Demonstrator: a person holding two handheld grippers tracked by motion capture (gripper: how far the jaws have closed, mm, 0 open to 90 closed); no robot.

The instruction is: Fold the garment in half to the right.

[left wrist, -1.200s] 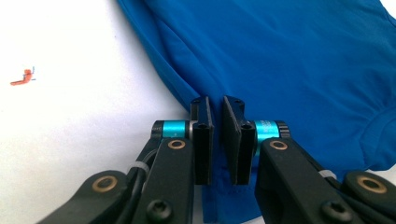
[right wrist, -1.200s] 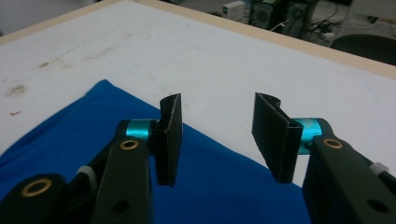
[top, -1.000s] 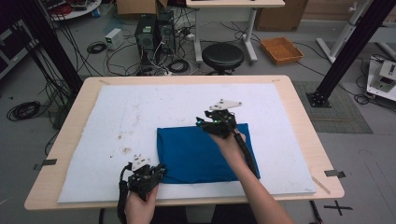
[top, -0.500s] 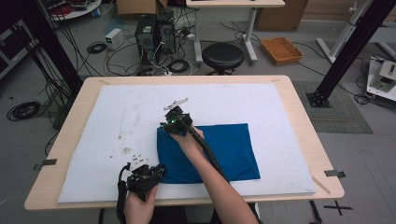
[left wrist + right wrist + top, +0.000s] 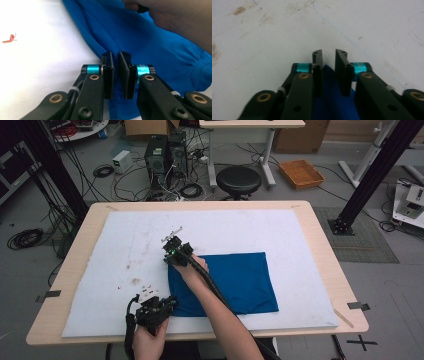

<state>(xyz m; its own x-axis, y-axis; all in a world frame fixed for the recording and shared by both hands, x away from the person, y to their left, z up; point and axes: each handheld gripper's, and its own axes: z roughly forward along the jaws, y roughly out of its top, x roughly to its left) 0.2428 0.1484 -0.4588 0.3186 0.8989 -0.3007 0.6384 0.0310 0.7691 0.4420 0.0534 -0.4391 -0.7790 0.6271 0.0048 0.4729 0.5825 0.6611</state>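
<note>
Both tools are black: left tool (image 5: 115, 75) with teal rollers and brass rivets, right tool (image 5: 329, 75) matching, bare forearms.

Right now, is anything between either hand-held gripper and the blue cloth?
Nothing visible. The left hand-held gripper has its jaws nearly closed on the near left edge of the blue cloth. The right hand-held gripper has cloth between its jaws at the far left corner. The white mat around both is bare.

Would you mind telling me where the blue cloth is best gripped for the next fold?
Probably at its corners: the blue cloth lies flat, so only edges give the jaws purchase. The left gripper pinches the near-left corner from the near side; the right gripper holds the far-left corner.
</note>
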